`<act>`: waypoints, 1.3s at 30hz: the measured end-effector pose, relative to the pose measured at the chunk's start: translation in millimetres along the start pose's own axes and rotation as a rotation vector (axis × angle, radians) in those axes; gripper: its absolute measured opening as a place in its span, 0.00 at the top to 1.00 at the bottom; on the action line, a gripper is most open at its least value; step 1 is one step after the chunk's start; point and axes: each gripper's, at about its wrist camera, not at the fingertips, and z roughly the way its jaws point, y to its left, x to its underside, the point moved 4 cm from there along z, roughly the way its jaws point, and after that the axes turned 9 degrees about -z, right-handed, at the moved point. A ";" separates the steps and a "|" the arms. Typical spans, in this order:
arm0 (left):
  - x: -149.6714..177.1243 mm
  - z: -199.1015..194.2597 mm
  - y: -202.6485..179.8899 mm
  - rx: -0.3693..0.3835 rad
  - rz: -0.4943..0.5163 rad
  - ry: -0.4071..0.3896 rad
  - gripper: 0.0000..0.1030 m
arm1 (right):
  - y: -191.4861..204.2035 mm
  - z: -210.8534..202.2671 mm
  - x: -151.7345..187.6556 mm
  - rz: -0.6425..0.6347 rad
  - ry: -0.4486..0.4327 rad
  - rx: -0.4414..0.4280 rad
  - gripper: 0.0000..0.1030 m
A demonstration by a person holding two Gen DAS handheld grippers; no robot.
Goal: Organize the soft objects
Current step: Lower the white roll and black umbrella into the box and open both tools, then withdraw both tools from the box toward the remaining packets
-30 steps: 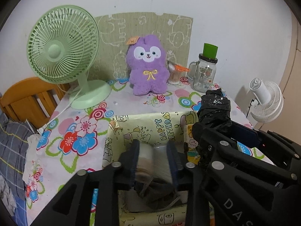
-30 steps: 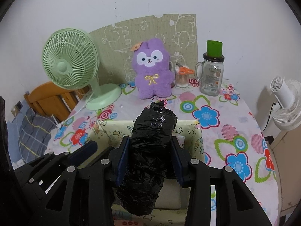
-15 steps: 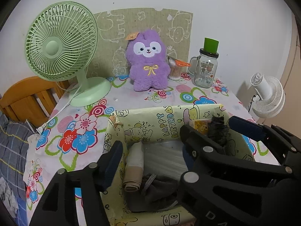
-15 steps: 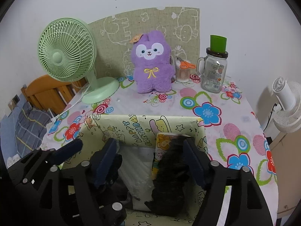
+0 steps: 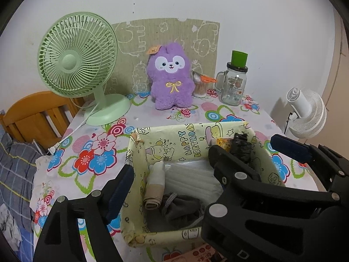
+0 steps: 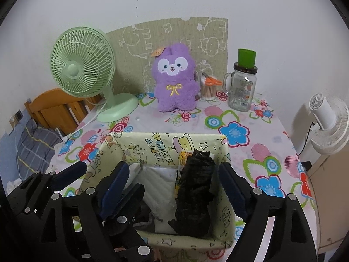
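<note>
A pale yellow cartoon-print box (image 5: 170, 138) (image 6: 152, 146) stands on the flowered tablecloth. Inside lie a rolled beige-and-white cloth (image 5: 155, 184), a clear white packet (image 5: 192, 181) (image 6: 159, 181), a grey drawstring pouch (image 5: 181, 207) and a black plastic bundle (image 6: 194, 194) (image 5: 240, 148) against the right wall. My left gripper (image 5: 169, 182) is open above the box's near left part, holding nothing. My right gripper (image 6: 172, 187) is open with its fingers on either side of the black bundle, apart from it. A purple plush bunny (image 5: 170, 76) (image 6: 174, 80) sits at the back.
A green desk fan (image 5: 80, 65) stands back left with its cord trailing off the table. A glass jar with a green lid (image 5: 235, 80) and a cup of cotton swabs (image 5: 199, 85) stand back right. A white fan (image 5: 305, 113) stands beyond the right edge; a wooden bedframe (image 5: 32, 113) is left.
Both grippers opened and pulled back. The left let go of the rolled cloth; the right let go of the black bundle. Both now lie in the box.
</note>
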 end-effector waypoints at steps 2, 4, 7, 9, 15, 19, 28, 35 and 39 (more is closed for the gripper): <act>0.7 -5.1 -0.7 0.002 0.000 -0.006 0.18 | 0.5 -5.6 0.5 -0.001 -0.008 0.003 0.16; 1.4 -10.7 -1.5 0.004 -0.002 -0.014 0.16 | 1.0 -11.1 1.1 -0.001 -0.015 0.005 0.16; 2.7 -19.1 -1.9 0.002 -0.004 -0.027 0.14 | 2.5 -21.6 2.3 -0.002 -0.027 0.010 0.16; 4.6 -24.2 -2.1 0.003 -0.005 -0.032 0.14 | 3.3 -27.5 3.3 -0.004 -0.031 0.015 0.16; 11.2 -41.8 -3.7 0.004 0.000 -0.051 0.11 | 4.9 -45.5 8.3 -0.006 -0.050 0.024 0.15; 15.1 -50.5 -4.6 0.009 -0.003 -0.056 0.10 | 5.8 -57.2 12.1 -0.006 -0.064 0.033 0.12; 26.0 -70.4 -7.8 0.023 -0.006 -0.068 0.09 | 8.1 -82.6 21.1 -0.010 -0.093 0.043 0.07; 34.2 -83.5 -7.5 0.033 -0.013 -0.078 0.08 | 10.4 -102.0 28.7 -0.018 -0.117 0.052 0.06; 39.9 -91.1 -6.4 0.033 -0.016 -0.085 0.08 | 11.8 -109.7 33.3 -0.018 -0.123 0.055 0.06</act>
